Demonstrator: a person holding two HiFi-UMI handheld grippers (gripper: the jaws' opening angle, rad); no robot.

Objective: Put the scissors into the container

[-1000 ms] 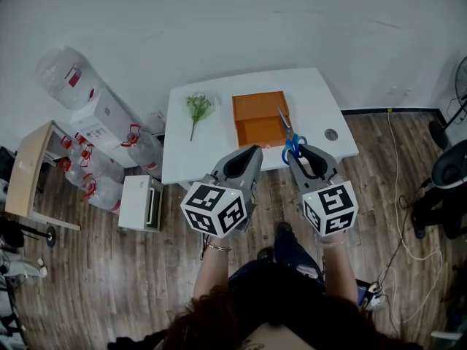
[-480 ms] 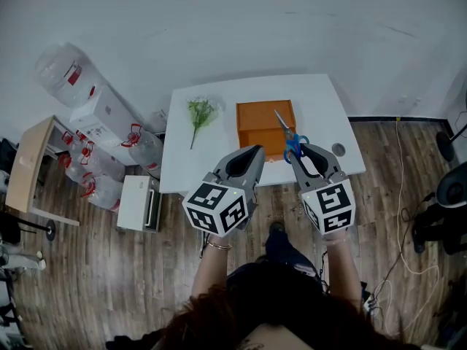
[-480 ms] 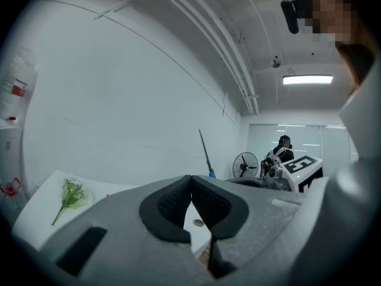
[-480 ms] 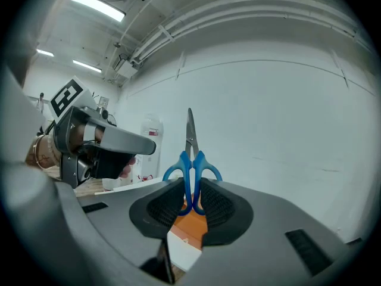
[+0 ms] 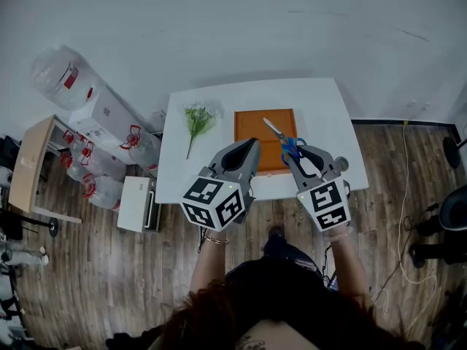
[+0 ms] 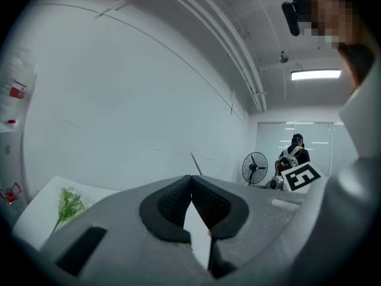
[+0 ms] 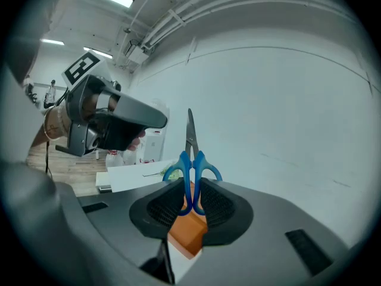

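Note:
My right gripper (image 5: 300,154) (image 7: 191,201) is shut on the blue-handled scissors (image 5: 284,140) (image 7: 191,159), whose closed blades point up and away from me. In the head view they hang over the right part of the orange container (image 5: 257,126), an open box on the white table (image 5: 219,173); a corner of the container (image 7: 189,236) shows below the jaws in the right gripper view. My left gripper (image 5: 244,152) (image 6: 191,204) is held in the air above the table's front edge, left of the container, its jaws shut with nothing between them.
A green sprig (image 5: 195,119) (image 6: 68,202) lies on the table's left part. A round hole (image 5: 340,164) sits by the table's right front corner. Water jugs (image 5: 55,75) and boxes stand on the floor to the left, with a small wooden table (image 5: 25,168) beyond.
Both grippers have moved forward over the table. The scissors have travelled from the container's right rim to above its right part, tips swinging left.

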